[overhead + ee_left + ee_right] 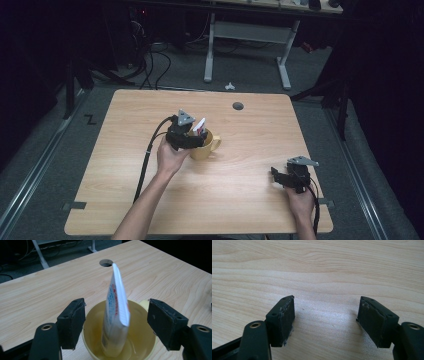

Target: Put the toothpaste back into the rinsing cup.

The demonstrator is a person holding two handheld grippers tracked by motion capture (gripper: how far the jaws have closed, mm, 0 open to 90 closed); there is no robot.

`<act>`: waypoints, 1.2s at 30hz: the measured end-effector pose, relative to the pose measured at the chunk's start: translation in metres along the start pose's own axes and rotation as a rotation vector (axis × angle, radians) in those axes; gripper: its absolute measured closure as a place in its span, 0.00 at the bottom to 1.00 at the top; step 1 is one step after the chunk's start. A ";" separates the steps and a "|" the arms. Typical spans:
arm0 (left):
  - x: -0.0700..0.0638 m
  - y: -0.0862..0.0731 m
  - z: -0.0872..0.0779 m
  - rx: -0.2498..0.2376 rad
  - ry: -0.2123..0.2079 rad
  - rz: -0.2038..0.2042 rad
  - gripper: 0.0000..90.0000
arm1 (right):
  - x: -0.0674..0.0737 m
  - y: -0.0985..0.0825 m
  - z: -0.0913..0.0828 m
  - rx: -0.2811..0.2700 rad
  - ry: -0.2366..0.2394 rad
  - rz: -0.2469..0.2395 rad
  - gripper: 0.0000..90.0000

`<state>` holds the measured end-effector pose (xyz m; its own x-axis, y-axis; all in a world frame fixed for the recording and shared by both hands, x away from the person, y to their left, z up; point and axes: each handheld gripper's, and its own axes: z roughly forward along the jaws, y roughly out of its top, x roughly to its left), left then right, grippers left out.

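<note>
While the tube point(115, 315) stands on end inside the mug point(95, 345), leaning against the wall, the placing step is judged to be at its close: the left tongs point(116, 323) are released, with both pads clear of the tube, which rises in the gap between them. In the left gripper view the mug is seen at the lower centre of the frame, straddled by the black jaws, and the tube's crimped end points toward the hole point(106, 263) in the desk point(37, 295) near the upper centre. A clean withdrawal is what the next move is judged to call for, up and back, so that neither jaw catches the tube or tips the mug. In the high view the left tongs point(196, 134) are seen at mid-frame over the mug point(205, 147), its handle turned to the right. The right tongs point(277, 175) are held open and empty at the lower right, well apart from the mug, over bare desk.
</note>
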<state>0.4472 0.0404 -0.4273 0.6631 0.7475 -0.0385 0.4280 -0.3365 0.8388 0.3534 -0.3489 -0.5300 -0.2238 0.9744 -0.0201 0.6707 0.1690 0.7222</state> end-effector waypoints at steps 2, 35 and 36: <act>0.000 0.000 -0.002 0.001 0.001 0.003 0.34 | 0.000 0.000 0.000 0.000 0.000 0.000 0.33; 0.009 -0.016 -0.040 -0.040 0.020 -0.022 0.33 | 0.000 0.000 0.000 0.001 0.000 -0.001 0.33; 0.010 -0.016 -0.041 -0.041 0.021 -0.023 0.33 | 0.000 0.000 0.000 0.000 0.000 0.000 0.33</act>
<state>0.4216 0.0765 -0.4188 0.6401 0.7669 -0.0464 0.4172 -0.2963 0.8592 0.3534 -0.3488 -0.5300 -0.2238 0.9744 -0.0200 0.6709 0.1689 0.7221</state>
